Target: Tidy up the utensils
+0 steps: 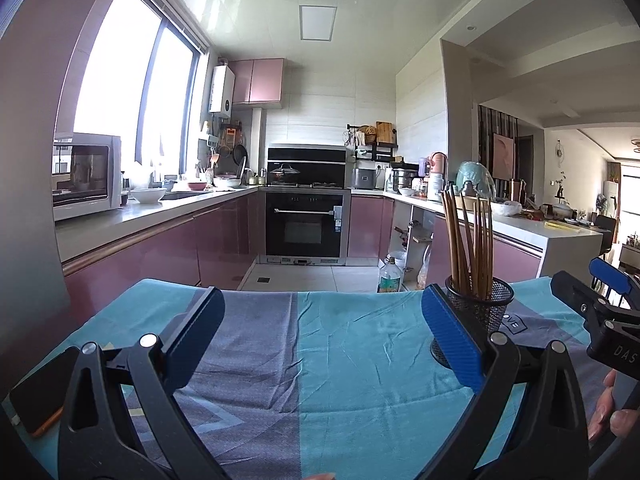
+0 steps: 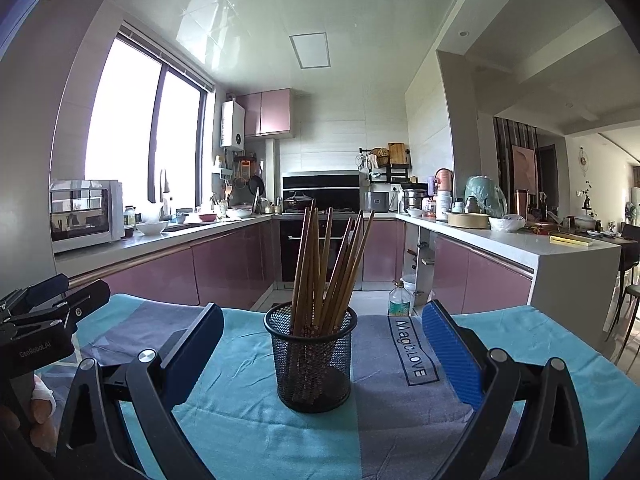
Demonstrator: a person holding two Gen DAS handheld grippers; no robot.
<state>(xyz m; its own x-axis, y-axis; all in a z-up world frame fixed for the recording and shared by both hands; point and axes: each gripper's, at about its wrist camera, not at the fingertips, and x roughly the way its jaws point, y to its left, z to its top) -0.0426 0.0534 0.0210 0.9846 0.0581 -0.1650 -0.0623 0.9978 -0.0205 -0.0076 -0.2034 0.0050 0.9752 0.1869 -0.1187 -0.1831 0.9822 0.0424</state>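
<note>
A black mesh cup (image 2: 313, 360) stands on the blue cloth-covered table (image 2: 248, 432), holding several brown wooden chopsticks (image 2: 332, 268) upright. My right gripper (image 2: 322, 344) is open, its blue fingers on either side of the cup but apart from it. My left gripper (image 1: 320, 328) is open and empty over bare cloth (image 1: 340, 360); the cup (image 1: 478, 312) with chopsticks (image 1: 472, 240) stands just behind its right finger (image 1: 452, 340). The right gripper shows at the right edge of the left wrist view (image 1: 600, 296); the left gripper shows at the left edge of the right wrist view (image 2: 48, 304).
A dark phone (image 1: 40, 392) lies on the cloth at the left. Beyond the table's far edge is a kitchen with purple cabinets, an oven (image 2: 320, 256), a microwave (image 2: 86, 214) and a cluttered counter (image 2: 500, 236). A bottle (image 2: 399, 300) stands on the floor.
</note>
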